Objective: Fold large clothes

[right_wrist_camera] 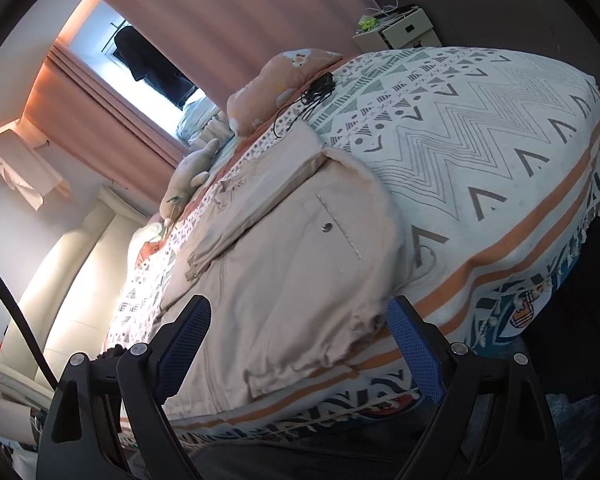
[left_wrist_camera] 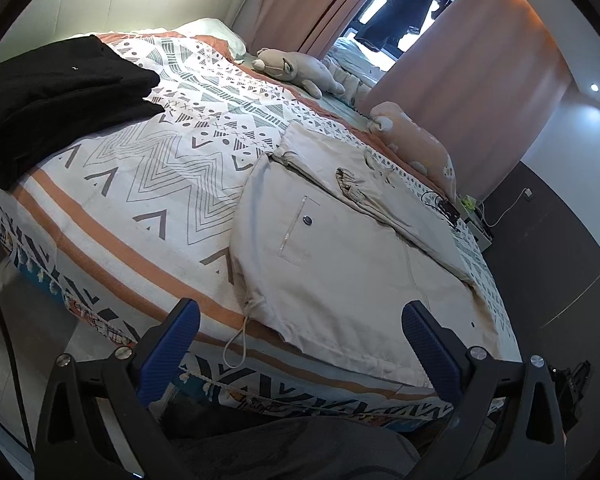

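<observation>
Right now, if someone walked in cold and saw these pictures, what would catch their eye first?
First, the beige jacket spread flat at the near edge of the bed, its drawstring hem toward both open grippers, left gripper and right gripper. Then the bold patterned bedspread beneath it, and the folded black garment near the bed's far left corner in the left wrist view.

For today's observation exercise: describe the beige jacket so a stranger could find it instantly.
Start at the bed with the zigzag-patterned cover. The jacket lies flat at its near edge, sleeve folded across. Unlike the black clothes stacked farther back, it is beige, with a snap-buttoned pocket and a hem drawstring.
</observation>
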